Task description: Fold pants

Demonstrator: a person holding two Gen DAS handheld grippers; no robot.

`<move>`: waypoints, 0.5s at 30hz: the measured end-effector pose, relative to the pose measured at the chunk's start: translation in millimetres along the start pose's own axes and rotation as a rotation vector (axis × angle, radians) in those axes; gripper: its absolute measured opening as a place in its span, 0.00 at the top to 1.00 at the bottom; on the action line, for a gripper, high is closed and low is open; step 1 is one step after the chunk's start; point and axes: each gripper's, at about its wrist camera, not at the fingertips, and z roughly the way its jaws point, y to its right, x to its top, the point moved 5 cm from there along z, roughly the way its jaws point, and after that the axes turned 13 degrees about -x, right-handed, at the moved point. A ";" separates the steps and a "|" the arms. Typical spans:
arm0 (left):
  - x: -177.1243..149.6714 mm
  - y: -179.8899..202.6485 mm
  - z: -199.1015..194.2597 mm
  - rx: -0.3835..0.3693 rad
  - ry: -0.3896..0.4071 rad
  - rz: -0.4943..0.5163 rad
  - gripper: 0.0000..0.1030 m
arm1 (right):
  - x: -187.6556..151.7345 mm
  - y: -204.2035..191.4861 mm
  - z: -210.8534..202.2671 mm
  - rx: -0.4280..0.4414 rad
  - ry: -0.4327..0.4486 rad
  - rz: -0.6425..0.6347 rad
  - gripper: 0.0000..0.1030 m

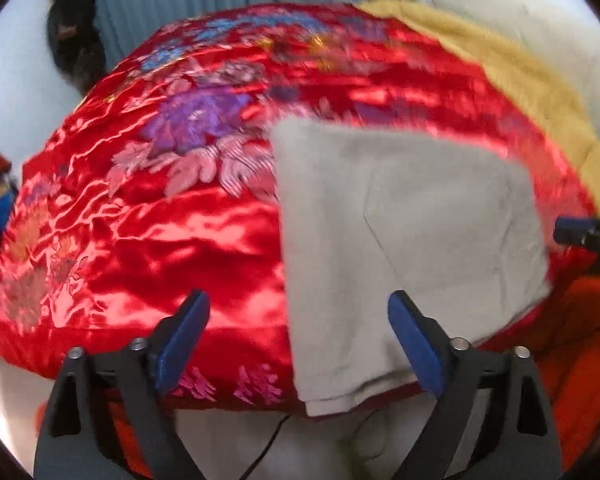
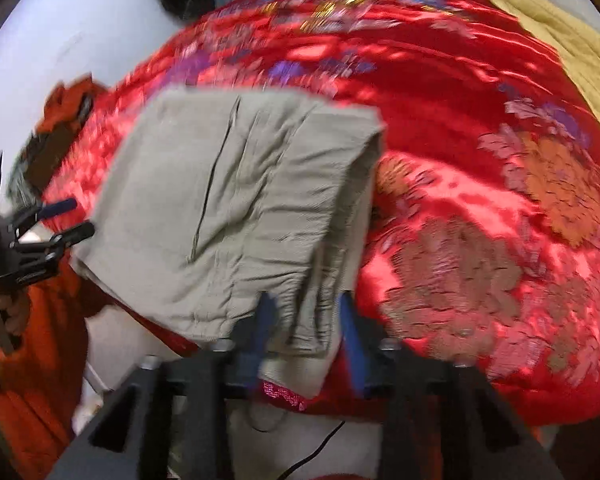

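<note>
A: Where are the pants (image 1: 404, 236) seen?

B: They are laid, folded into a thick grey-beige block, on the red quilt (image 1: 148, 216), at its near edge. One corner of the pants is hung just over that edge.

A: How is the left claw (image 1: 298, 344) held?

B: It is spread wide. Nothing is gripped by it. The quilt and the left edge of the pants are seen between its blue fingers (image 1: 182, 340). The right-hand finger is shown in front of the pants' near part, but contact cannot be told.

A: And the right claw (image 2: 306, 332)?

B: Its blue fingers (image 2: 350, 340) are drawn fairly close together, with the pants' near corner, a stack of folded layers, lying between them. Whether the cloth is actually pinched cannot be told, since the picture is blurred there.

A: Is the left claw seen from the right wrist?

B: Yes, the left claw (image 2: 70, 220) is seen just left of the pants, its fingers apart and clear of the cloth.

A: What else is seen beside the quilt?

B: A yellow blanket (image 1: 532, 96) is laid along its far right side. An orange sleeve (image 2: 40, 340) is seen left of the pants.
</note>
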 end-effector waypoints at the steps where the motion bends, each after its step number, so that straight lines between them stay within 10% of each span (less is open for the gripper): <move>1: 3.0 -7.2 2.7 -0.022 -0.007 -0.024 0.11 | 5.1 7.5 -9.1 0.022 0.028 0.032 0.50; 4: 5.0 -29.0 25.0 -0.062 -0.044 -0.108 0.11 | 17.1 20.9 -15.3 0.103 0.071 0.131 0.30; 13: -4.5 -15.8 79.4 -0.197 -0.194 -0.146 0.13 | 23.7 26.9 75.8 0.316 -0.124 0.316 0.28; 15: -3.8 -8.3 82.4 -0.221 -0.204 -0.158 0.37 | 27.4 17.7 85.9 0.349 -0.157 0.287 0.30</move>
